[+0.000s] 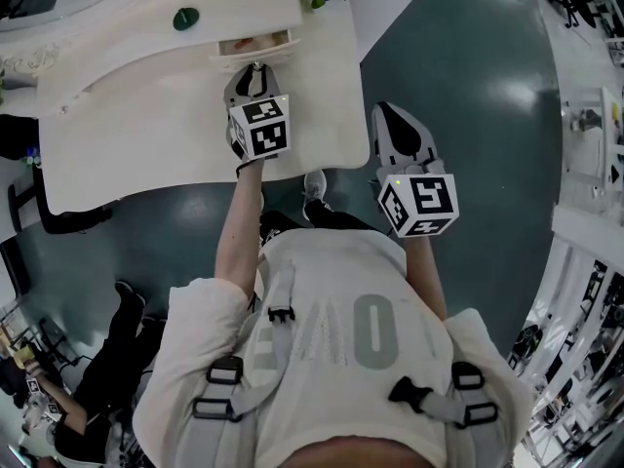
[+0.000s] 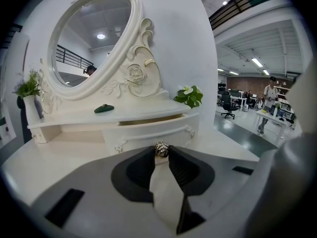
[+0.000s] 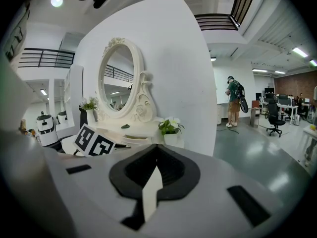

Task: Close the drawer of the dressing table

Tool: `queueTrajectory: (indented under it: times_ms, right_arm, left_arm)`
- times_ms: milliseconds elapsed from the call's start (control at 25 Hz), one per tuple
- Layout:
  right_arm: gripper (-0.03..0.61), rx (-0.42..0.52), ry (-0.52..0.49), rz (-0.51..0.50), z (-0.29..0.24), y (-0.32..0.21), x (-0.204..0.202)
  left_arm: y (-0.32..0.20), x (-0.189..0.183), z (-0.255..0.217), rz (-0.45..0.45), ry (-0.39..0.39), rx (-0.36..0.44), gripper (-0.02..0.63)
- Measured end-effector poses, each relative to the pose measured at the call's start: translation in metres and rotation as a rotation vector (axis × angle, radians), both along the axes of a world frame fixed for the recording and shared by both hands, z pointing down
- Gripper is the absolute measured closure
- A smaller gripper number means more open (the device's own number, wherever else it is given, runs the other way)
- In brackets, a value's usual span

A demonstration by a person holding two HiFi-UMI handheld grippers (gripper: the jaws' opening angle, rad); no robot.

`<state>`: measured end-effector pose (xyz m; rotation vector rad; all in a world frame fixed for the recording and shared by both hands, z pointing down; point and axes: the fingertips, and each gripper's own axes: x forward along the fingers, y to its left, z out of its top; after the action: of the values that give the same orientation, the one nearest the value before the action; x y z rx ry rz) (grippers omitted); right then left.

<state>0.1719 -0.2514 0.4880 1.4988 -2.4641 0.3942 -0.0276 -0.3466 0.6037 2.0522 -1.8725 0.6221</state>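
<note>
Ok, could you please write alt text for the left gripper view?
The left gripper pinches the small metal knob of a partly open white drawer. Behind it stands an ornate oval mirror, with a green plant to the right.

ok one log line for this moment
drawer: partly open | left gripper: shut on knob | right gripper: shut, empty, beside dressing table

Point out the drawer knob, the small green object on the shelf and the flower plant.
drawer knob (image 2: 161,149): left gripper view, its faceted face.
green object (image 2: 104,108): left gripper view, its top.
flower plant (image 2: 190,97): left gripper view, its leaves.
</note>
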Motion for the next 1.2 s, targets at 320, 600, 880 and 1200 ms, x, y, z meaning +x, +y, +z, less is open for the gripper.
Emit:
queueTrajectory:
  times_ms: [320,600,880,1200]
  right_arm:
    - [0.569,-0.012,0.001,0.005,0.006,-0.003,0.001]
    - [0.569,-0.019,0.002,0.007,0.008,-0.007,0.0]
    - [0.569,-0.026,0.005,0.019,0.011,-0.01,0.004]
    - [0.569,-0.031,0.011,0.023,0.013,-0.011,0.007]
  left_arm:
    - [-0.011,-0.003,0.002,0.005,0.002,-0.009,0.515]
    - [-0.02,-0.006,0.009,0.013,0.0,-0.032,0.515]
    - [-0.028,-0.007,0.011,0.014,-0.002,-0.031,0.515]
    - [-0.035,-0.007,0.013,0.012,0.0,-0.035,0.515]
